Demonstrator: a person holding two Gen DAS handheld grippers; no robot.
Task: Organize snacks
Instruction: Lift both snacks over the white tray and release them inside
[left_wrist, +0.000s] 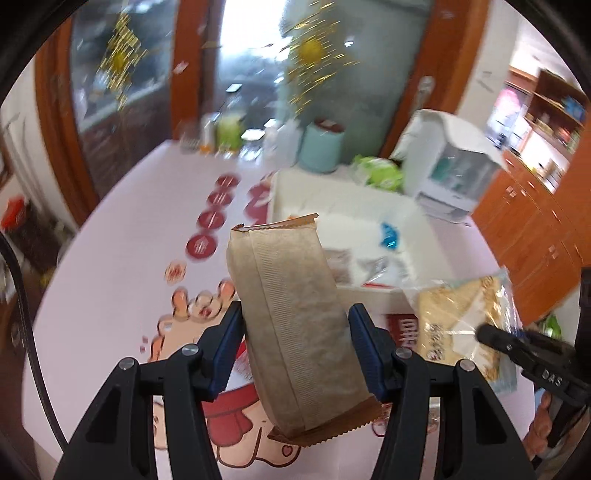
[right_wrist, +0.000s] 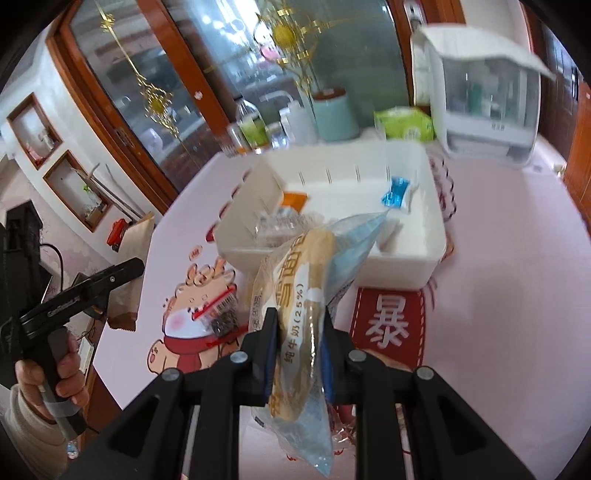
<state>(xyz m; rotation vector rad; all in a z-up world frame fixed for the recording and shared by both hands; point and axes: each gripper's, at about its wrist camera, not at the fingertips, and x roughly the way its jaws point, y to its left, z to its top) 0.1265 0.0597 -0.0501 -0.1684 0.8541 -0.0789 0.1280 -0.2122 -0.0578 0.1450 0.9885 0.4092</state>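
Note:
My left gripper (left_wrist: 295, 314) is shut on a brown paper-wrapped snack pack (left_wrist: 291, 314), lifted above the pink table. The same brown pack (right_wrist: 129, 273) shows at the left of the right wrist view, held by the left gripper (right_wrist: 138, 264). My right gripper (right_wrist: 297, 317) is shut on a clear bread packet (right_wrist: 299, 295) with a tan roll and blue end. That bread packet (left_wrist: 461, 325) appears at the right of the left wrist view, pinched by the right gripper (left_wrist: 482, 328). A white bin (right_wrist: 395, 266) beyond both holds a blue wrapper (right_wrist: 395, 194) and other small snacks.
A small dark snack packet (right_wrist: 221, 314) lies on the cartoon table print. At the far edge stand a mint canister (right_wrist: 334, 114), a green tissue pack (right_wrist: 404, 123), bottles (right_wrist: 253, 125) and a white cabinet box (right_wrist: 484, 96). A hand (right_wrist: 62, 376) holds the left gripper's handle.

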